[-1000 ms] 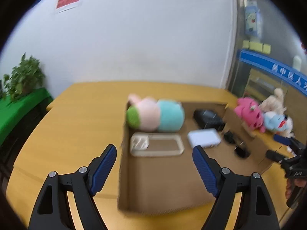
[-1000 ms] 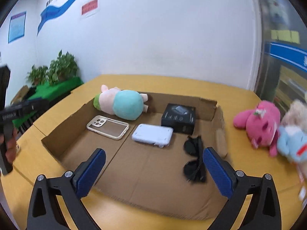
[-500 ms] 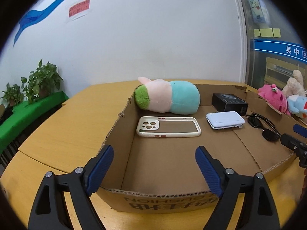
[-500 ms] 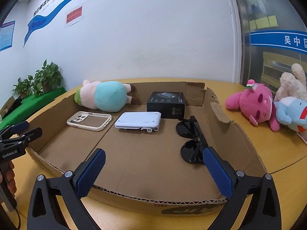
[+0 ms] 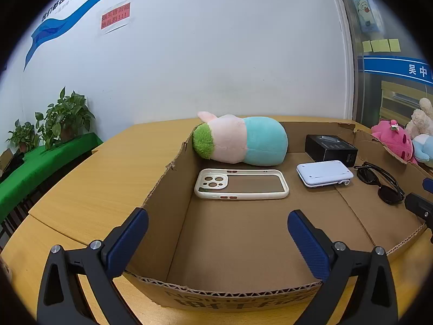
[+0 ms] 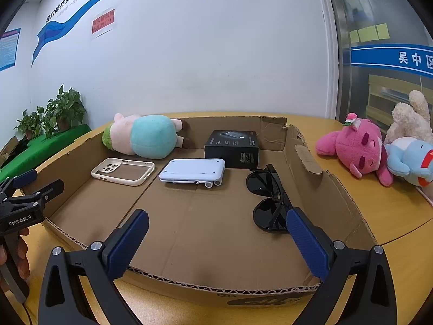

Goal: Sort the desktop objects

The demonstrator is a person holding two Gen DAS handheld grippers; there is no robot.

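Observation:
A shallow cardboard box [image 5: 159,197] [image 6: 305,162] lies on a wooden table. In it are a pink, teal and green plush [image 5: 240,140] [image 6: 146,135], a cream phone case [image 5: 240,184] [image 6: 123,172], a white flat device [image 5: 324,173] [image 6: 193,172], a black box [image 5: 330,146] [image 6: 232,146] and black sunglasses [image 5: 379,181] [image 6: 268,197]. My left gripper [image 5: 217,226] is open and empty at the box's near left corner. My right gripper [image 6: 216,226] is open and empty over the near edge, its right finger close to the sunglasses.
A pink plush [image 6: 357,146] [image 5: 392,138], a cream plush [image 6: 411,116] and a blue plush [image 6: 411,159] lie on the table right of the box. Potted plants [image 5: 62,119] stand on a green surface at the left. A white wall is behind.
Both grippers have come lower and closer to the box's near edge, so the view now looks across the box from low down. The objects in the box have not moved.

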